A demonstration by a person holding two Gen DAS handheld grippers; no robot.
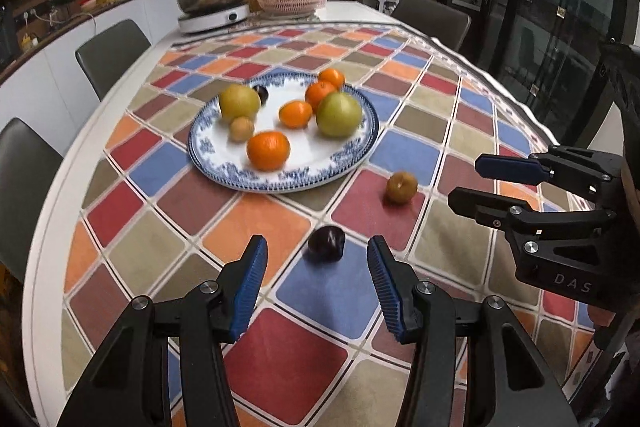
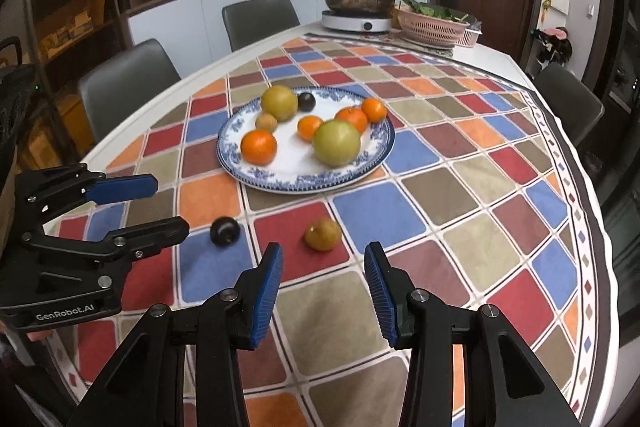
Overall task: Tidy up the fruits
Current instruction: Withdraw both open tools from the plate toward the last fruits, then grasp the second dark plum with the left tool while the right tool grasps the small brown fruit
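Checkered in red, blue, orange and tan, a tablecloth [image 1: 256, 223] covers a white dining table in a kitchen with grey chairs [image 2: 128, 87] along its far side. Near the middle sits a blue-and-white patterned plate [image 1: 344, 155] carrying eight fruits: two large yellow-green round ones, four oranges of differing size, a small tan fruit and a small dark one at the back rim.

Two fruits lie loose on the cloth, off the plate on its near side. One is a dark purple plum [image 1: 326, 244], glossy and slightly blurred, resting on a blue square. The other is a small golden-brown fruit [image 2: 322, 233] with a dimpled stem end, lying on a red square, a little apart from the plum.

In its own view the left gripper [image 1: 317, 285] hangs with its blue ribbed pads spread and nothing between them, the plum just beyond the fingertips. Likewise the right gripper [image 2: 323, 291] has its pads parted and unloaded, the golden-brown fruit just ahead of them.
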